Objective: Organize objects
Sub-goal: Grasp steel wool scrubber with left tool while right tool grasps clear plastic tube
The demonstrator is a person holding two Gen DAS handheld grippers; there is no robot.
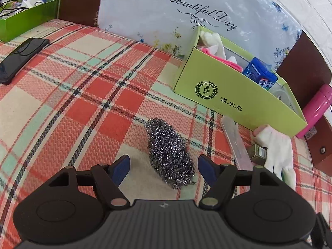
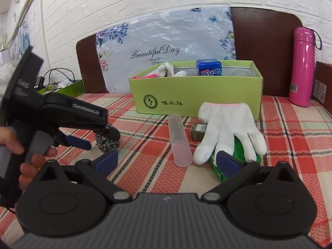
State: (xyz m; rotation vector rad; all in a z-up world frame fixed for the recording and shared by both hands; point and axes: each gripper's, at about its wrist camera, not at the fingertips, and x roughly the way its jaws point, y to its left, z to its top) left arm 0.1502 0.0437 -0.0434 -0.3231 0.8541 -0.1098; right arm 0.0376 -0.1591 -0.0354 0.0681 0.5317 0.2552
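Note:
A steel wool scrubber (image 1: 170,153) lies on the plaid cloth, between the blue pads of my open left gripper (image 1: 164,166); the pads stand apart from it. It also shows in the right wrist view (image 2: 105,143), partly hidden behind the left gripper (image 2: 91,137). A light green box (image 2: 195,91) holds gloves, a blue pack (image 2: 209,67) and a clear item. In front of it lie a clear plastic tube (image 2: 179,143), a white glove (image 2: 226,128), a small olive box (image 2: 198,131) and a green packet (image 2: 238,151). My right gripper (image 2: 166,161) is open and empty, near the tube.
A pink thermos (image 2: 303,66) stands at the right by the brown headboard (image 2: 263,47). A black phone (image 1: 20,58) lies at the far left. A second green box (image 1: 27,16) with cables sits at the back left. A floral plastic bag (image 2: 166,41) leans behind the box.

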